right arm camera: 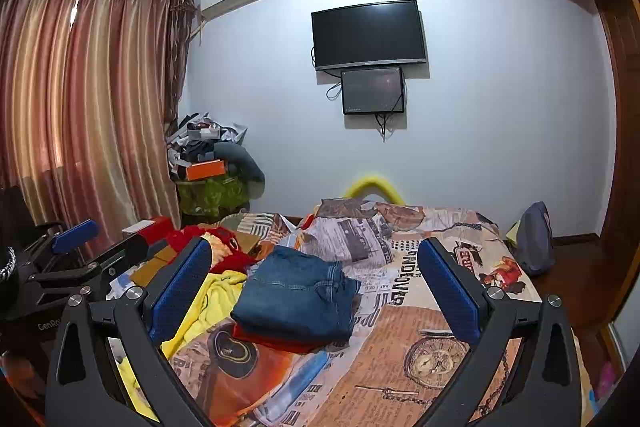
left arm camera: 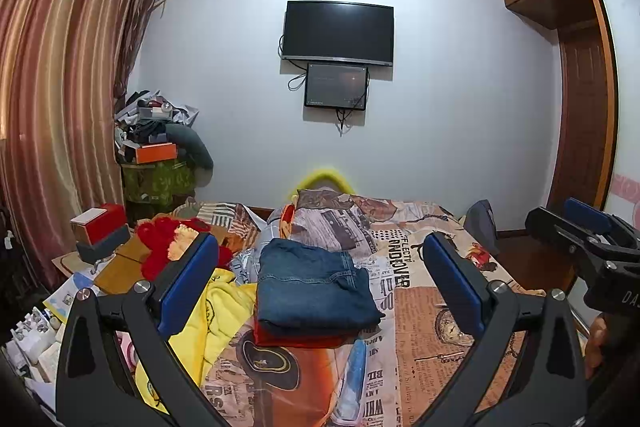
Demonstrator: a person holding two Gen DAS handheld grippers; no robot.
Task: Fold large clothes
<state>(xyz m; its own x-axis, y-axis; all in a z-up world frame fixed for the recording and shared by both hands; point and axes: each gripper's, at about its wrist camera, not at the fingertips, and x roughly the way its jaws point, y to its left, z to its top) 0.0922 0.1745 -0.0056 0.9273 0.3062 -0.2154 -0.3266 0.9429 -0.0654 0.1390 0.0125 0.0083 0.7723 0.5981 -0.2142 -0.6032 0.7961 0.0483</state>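
- Left gripper (left arm camera: 320, 259) spread wide, nothing held; blue textured pads.
- Right gripper (right arm camera: 314, 259) spread wide too, nothing held.
- Folded denim jeans (left arm camera: 316, 287) lie on a red garment (left arm camera: 296, 337), mid-bed.
- Bedspread (left arm camera: 424, 307): newsprint pattern, reads "ANDOVER".
- Crumpled yellow fleece (left arm camera: 216, 319) left of jeans.

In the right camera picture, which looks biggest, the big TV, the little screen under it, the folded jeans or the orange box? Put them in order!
1. Folded jeans, though they sit nearest the camera, which makes them look bigger.
2. Big TV. It looks close to the jeans in size, so the top two are unsure.
3. Little screen.
4. Orange box.
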